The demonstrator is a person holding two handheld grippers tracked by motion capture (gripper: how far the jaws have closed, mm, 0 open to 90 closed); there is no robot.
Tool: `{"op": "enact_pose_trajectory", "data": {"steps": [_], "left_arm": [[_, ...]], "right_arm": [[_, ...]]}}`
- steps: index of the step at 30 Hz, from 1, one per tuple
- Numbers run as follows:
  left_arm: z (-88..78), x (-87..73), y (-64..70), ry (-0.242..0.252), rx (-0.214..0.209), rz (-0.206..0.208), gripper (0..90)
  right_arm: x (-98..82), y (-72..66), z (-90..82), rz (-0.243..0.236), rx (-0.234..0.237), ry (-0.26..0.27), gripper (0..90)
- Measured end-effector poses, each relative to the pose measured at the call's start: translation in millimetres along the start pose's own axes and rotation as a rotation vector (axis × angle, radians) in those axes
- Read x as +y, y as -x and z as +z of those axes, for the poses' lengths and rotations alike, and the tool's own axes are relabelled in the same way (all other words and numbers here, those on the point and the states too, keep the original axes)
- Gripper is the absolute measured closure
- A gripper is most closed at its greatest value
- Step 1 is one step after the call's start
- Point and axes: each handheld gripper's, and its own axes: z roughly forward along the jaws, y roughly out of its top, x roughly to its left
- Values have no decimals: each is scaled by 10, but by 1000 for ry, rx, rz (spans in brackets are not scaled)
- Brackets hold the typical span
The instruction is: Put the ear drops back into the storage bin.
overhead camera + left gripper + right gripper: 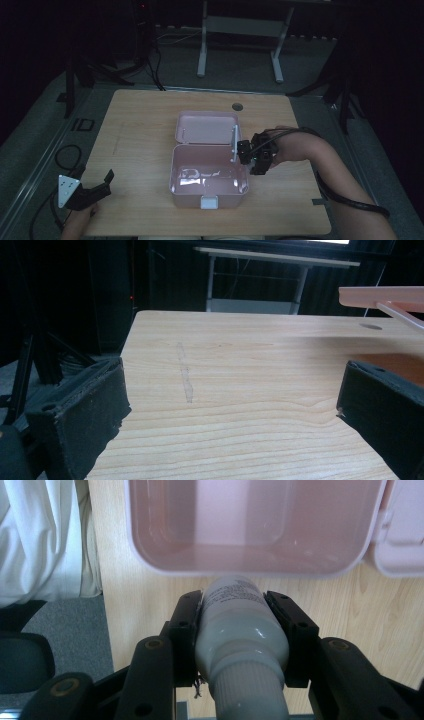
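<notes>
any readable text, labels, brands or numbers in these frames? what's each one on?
Nothing legible.
White bottle clamped in the right gripper: a few lines of small dark print near its far end, too blurred to read.
Pink box and its open lid: no markings visible.
Wooden table: no writing visible.

Left tongs (102, 183) are resting low at the near-left, jaws standing wide apart. Right tongs (243, 152) are reaching leftward from a bent forearm, jaws clamping a white bottle (240, 625).
</notes>
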Motion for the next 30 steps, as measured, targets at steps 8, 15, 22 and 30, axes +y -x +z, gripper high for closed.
{"op": "enact_pose_trajectory", "data": {"steps": [8, 15, 22, 30], "left_arm": [[-1, 0, -1, 1, -1, 0, 4], [0, 0, -1, 0, -2, 0, 4], [0, 0, -2, 0, -2, 0, 4], [0, 0, -2, 1, -3, 1, 4]], "right_arm": [[192, 12, 18, -32, 1, 12, 596], [315, 65, 137, -40, 11, 15, 597], [398, 77, 275, -51, 24, 15, 596], [476, 75, 542, -52, 38, -1, 596]]}}
